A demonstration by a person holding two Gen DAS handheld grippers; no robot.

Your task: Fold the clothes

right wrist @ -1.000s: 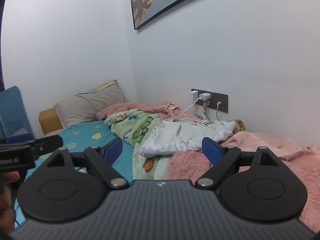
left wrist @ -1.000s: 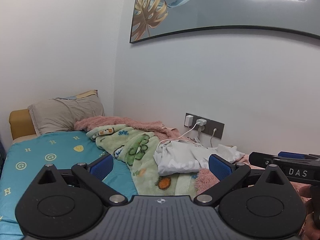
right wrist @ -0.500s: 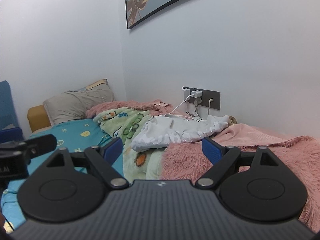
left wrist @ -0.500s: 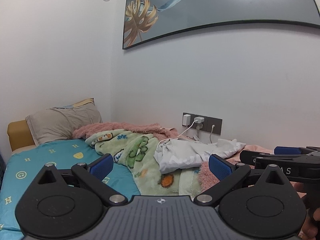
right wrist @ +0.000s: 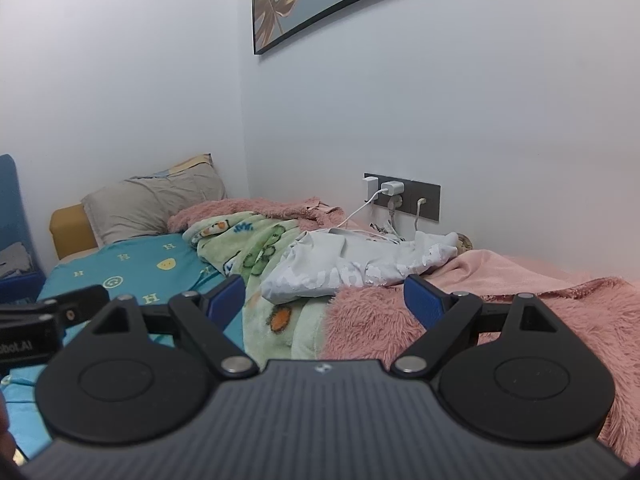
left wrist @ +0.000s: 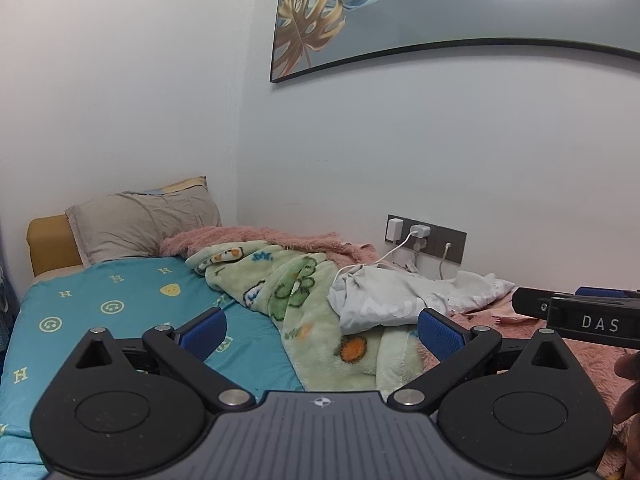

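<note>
Both tools, left tool [left wrist: 322,330] & right tool [right wrist: 324,294], were released, nothing gripped. White garment [right wrist: 352,268] lay crumpled on bed, w/ charger cable [right wrist: 356,216] across it; a grab could prob snag the cable.

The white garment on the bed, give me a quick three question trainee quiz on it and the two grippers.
1. True or false: the left gripper is shut on the white garment.
2. What does the white garment lie on? A bare floor, B green blanket and pink blanket, C pillow.
3. Fill in: a white cable runs from the garment to a charger in the ____.

Key: 1 false; 2 B; 3 wall socket.
</note>
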